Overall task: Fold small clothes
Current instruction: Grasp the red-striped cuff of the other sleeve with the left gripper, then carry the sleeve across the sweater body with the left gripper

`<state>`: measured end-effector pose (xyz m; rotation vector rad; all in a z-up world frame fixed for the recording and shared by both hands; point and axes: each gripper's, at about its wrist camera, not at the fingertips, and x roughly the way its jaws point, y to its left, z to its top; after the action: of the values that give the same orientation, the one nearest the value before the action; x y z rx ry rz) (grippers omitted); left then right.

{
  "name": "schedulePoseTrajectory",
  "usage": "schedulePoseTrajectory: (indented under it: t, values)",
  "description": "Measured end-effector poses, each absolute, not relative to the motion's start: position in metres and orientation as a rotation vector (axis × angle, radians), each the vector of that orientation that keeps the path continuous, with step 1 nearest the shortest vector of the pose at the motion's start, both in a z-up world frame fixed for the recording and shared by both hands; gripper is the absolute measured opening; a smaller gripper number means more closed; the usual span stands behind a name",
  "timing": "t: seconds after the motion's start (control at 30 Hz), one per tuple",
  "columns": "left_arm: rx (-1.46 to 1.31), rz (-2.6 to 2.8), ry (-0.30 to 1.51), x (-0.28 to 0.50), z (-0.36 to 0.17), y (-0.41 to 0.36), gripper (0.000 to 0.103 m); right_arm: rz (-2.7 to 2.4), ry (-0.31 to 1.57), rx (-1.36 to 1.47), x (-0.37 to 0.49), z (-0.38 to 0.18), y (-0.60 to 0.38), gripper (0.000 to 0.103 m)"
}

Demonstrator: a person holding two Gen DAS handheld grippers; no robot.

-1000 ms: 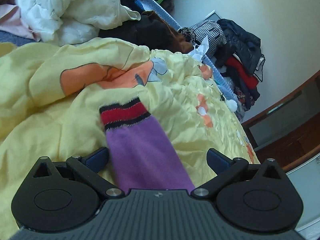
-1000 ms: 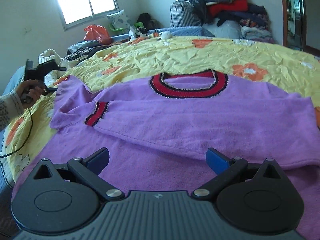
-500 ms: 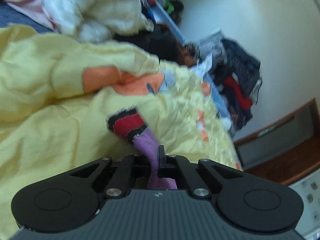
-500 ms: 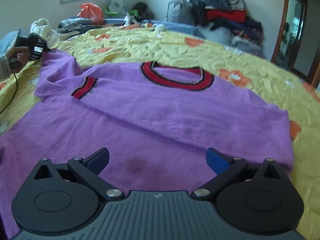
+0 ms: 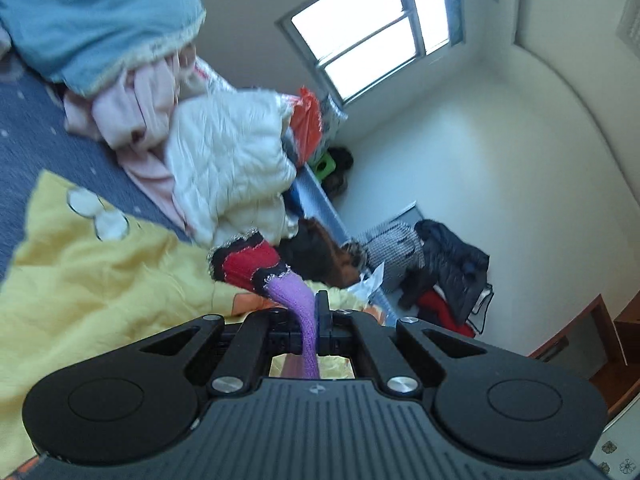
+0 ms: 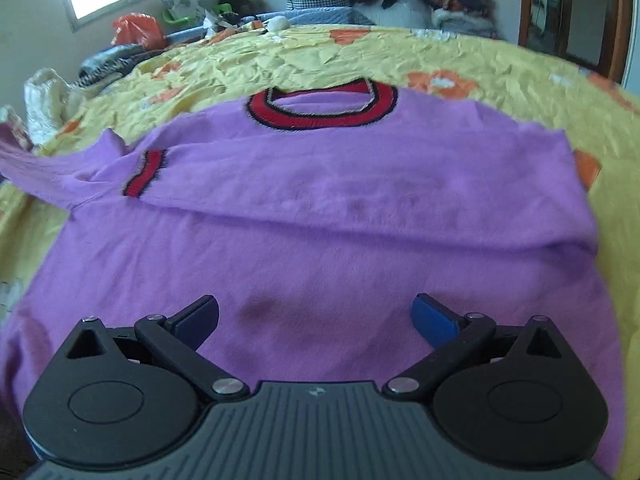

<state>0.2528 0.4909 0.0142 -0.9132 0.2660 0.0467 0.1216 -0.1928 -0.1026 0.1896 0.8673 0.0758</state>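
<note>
A purple sweater (image 6: 320,216) with a red and black collar (image 6: 320,114) lies flat on the yellow flowered bedspread (image 6: 460,60). One sleeve is folded across the chest, its red cuff (image 6: 146,174) at the left. The other sleeve (image 6: 36,164) stretches off to the left, lifted. My left gripper (image 5: 314,324) is shut on that sleeve (image 5: 304,312) just behind its red and black cuff (image 5: 248,266), which sticks up above the fingers. My right gripper (image 6: 316,318) is open and empty, low over the sweater's lower part.
White, pink and blue bedding is piled (image 5: 224,160) at the bed's left end. Clothes are heaped (image 5: 448,264) against the far wall. A window (image 5: 376,28) is above, and a wooden wardrobe (image 6: 576,12) stands at the right.
My left gripper closed on the sleeve and has lifted it, tilting upward toward the window. My right gripper moved in closer over the sweater and stays open.
</note>
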Motion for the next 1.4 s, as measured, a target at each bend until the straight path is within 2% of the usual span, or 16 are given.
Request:
schedulePoseTrajectory:
  t: [0.13, 0.3, 0.4, 0.5, 0.7, 0.87, 1.1, 1.3, 1.4]
  values:
    - [-0.877, 0.121, 0.237, 0.205, 0.020, 0.490, 0.002, 0.087, 0.872, 0.204, 0.117, -0.101, -0.191, 0.103]
    - [-0.945, 0.216, 0.199, 0.142, -0.011, 0.482, 0.002, 0.132, 0.884, 0.211, 0.116, -0.099, -0.179, 0.103]
    - [-0.952, 0.241, 0.215, 0.124, -0.023, 0.475, 0.001, 0.124, 0.892, 0.150, 0.113, -0.100, -0.171, 0.103]
    - [-0.884, 0.199, 0.223, 0.127, -0.009, 0.454, 0.001, 0.107, 0.899, 0.111, 0.107, -0.101, -0.168, 0.103]
    - [-0.544, -0.020, 0.294, 0.188, 0.066, 0.319, 0.002, 0.098, 0.899, 0.152, 0.087, -0.101, -0.176, 0.103]
    - [-0.305, -0.196, 0.369, 0.238, 0.081, 0.172, 0.002, 0.087, 0.903, 0.195, 0.072, -0.097, -0.188, 0.103]
    - [-0.143, -0.354, 0.476, 0.263, 0.038, -0.001, 0.002, 0.014, 0.893, 0.322, 0.058, -0.097, -0.226, 0.103]
    - [-0.112, -0.450, 0.589, 0.253, -0.037, -0.079, 0.002, -0.031, 0.877, 0.377, 0.047, -0.098, -0.248, 0.103]
    - [-0.051, -0.519, 0.594, 0.239, -0.053, -0.111, 0.002, -0.025, 0.877, 0.398, 0.047, -0.098, -0.252, 0.103]
